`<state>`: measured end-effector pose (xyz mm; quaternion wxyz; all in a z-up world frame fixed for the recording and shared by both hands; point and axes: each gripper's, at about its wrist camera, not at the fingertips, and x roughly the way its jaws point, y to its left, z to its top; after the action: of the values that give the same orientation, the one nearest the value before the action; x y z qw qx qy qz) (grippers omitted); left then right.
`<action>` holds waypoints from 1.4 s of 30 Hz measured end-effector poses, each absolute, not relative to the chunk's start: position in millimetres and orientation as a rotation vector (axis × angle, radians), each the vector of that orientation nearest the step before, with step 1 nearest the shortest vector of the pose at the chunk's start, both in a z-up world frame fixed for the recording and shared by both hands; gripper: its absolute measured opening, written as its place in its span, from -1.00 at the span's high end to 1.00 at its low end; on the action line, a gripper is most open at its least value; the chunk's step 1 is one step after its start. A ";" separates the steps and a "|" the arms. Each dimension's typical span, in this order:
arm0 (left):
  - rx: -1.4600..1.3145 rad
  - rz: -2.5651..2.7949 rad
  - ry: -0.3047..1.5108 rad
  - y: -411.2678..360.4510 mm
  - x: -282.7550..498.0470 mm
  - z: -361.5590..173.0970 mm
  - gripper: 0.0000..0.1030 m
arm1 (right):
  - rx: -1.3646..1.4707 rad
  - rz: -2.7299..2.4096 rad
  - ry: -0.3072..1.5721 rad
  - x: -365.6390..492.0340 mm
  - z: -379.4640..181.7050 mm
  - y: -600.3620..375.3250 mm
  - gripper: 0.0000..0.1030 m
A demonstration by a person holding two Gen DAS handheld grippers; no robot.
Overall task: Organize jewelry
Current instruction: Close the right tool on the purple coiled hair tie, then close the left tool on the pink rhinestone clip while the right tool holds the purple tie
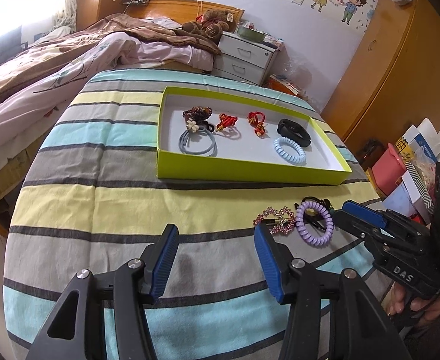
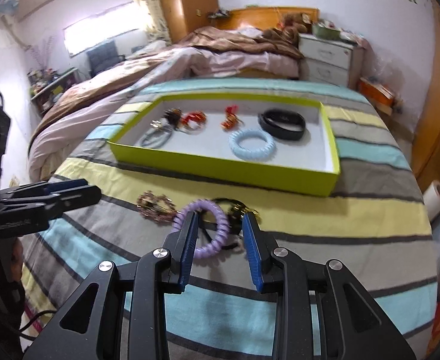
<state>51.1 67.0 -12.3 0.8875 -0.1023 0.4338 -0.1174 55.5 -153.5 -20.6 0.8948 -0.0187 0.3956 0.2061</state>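
A lime-green box tray [image 1: 250, 175] [image 2: 220, 169] lies on the striped cloth. It holds a brown bead bracelet [image 1: 197, 112], a grey hair tie [image 1: 197, 145], two red knot pieces, a black band [image 1: 295, 130] and a light-blue coil tie [image 1: 290, 150]. In front of it lie a pink beaded bracelet [image 1: 275, 219] [image 2: 157, 207], a purple coil tie [image 1: 314, 225] [image 2: 224, 225] and a black and gold piece [image 2: 238, 207]. My right gripper [image 2: 220, 219] [image 1: 341, 211] is open over the purple coil's right side. Left of the pink bracelet, my left gripper [image 1: 217, 234] [image 2: 91, 190] stands open with nothing between its fingers.
A bed with a pink and brown quilt [image 1: 70, 66] runs along the left. A white nightstand [image 1: 247, 57] and a teddy bear [image 1: 211, 25] stand behind the table. Wooden wardrobe [image 1: 399, 69] at right, with boxes [image 1: 405, 174] on the floor beside the table edge.
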 end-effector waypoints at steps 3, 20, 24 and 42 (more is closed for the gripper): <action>-0.220 -0.248 0.906 67.4 50.1 -14.4 -0.01 | -0.044 0.465 0.835 59.1 -22.6 -146.9 0.38; -0.214 -0.280 0.922 61.8 49.7 -17.7 -0.01 | -0.046 0.380 0.924 72.8 -40.1 -149.7 0.71; -0.209 -0.283 0.926 59.1 51.3 -18.6 -0.01 | -0.016 0.381 0.921 72.5 -39.1 -154.2 0.79; 0.027 -0.394 0.943 5.5 76.7 -22.0 -0.13 | 0.074 0.374 0.847 58.7 -17.2 -178.4 0.81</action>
<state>76.7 5.5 -22.0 0.8723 0.0129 0.4511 -0.1885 58.7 -178.4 -17.2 0.8941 0.0358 0.4084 0.1802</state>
